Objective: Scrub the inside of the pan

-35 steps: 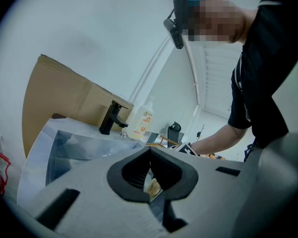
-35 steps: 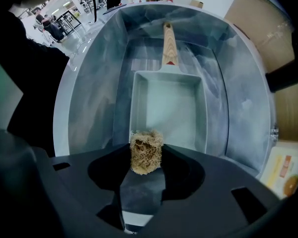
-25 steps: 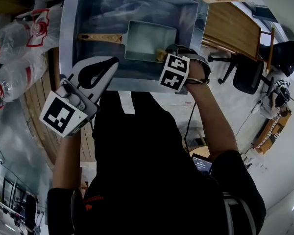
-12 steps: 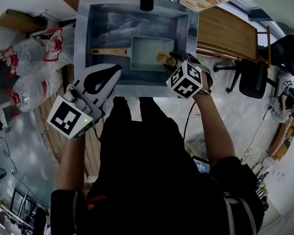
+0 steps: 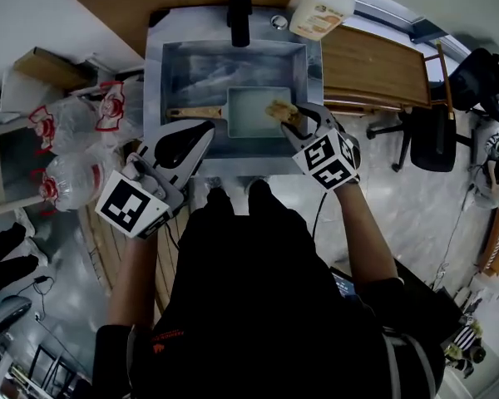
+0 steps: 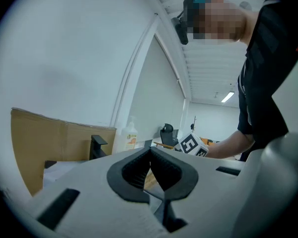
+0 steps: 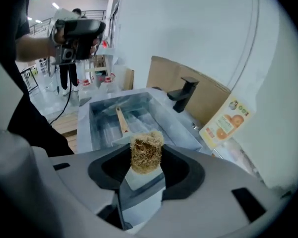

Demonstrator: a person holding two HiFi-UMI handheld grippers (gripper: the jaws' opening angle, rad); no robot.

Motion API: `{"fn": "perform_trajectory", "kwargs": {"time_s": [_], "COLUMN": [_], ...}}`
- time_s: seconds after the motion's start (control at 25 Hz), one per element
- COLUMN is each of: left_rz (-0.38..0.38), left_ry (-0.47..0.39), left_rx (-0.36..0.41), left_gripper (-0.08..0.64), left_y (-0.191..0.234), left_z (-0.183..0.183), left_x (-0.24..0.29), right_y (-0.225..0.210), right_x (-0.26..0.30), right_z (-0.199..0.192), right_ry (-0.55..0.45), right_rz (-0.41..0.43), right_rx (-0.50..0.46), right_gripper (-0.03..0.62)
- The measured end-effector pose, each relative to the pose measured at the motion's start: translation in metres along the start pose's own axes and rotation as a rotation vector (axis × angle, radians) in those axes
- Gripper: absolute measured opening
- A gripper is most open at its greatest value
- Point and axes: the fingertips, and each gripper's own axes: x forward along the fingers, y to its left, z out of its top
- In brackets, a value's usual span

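Observation:
A pale rectangular pan (image 5: 249, 115) with a wooden handle (image 5: 195, 113) lies in the steel sink (image 5: 173, 77), handle pointing left. My right gripper (image 5: 288, 116) is shut on a tan fibrous scrubber (image 5: 280, 109) over the pan's right part. In the right gripper view the scrubber (image 7: 146, 151) stands between the jaws of my right gripper (image 7: 146, 163), with the pan handle (image 7: 121, 120) beyond. Whether scrubber and pan touch is unclear. My left gripper (image 5: 183, 144) hovers at the sink's front rim. Its jaws are shut on nothing, and the left gripper (image 6: 150, 165) points upward.
A black faucet (image 5: 239, 11) stands behind the sink, with a soap bottle (image 5: 320, 7) to its right. The faucet (image 7: 184, 94) and bottle (image 7: 226, 120) also show in the right gripper view. Plastic bags (image 5: 75, 140) lie left; a wooden table (image 5: 378, 69) and chair (image 5: 432, 135) stand right.
The head camera has pulled back, so the sink looks smaller. The scrubber has shifted from the pan's near right corner toward the middle of its right side. The left gripper stays by the rim.

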Motion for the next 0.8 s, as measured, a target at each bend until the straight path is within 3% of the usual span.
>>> {"fn": "perform_trajectory", "kwargs": {"time_s": [0.28,0.8], "left_rz": [-0.023,-0.039], "left_ry": [-0.033,-0.040], "left_rx": [0.059,0.068], "left_gripper": [0.018,0.018], "left_y": [-0.014,-0.020], "left_z": [0.017,0.022], "left_x": [-0.004,-0.008], "right_y": [0.003,0.019], "right_x": [-0.041,-0.096], "right_z": [0.034,0.091], "right_ry": [-0.176,-0.433], "right_rz": [-0.032,0.001], "right_rx": [0.088,0.165], "right_gripper": [0.184,0.184]}}
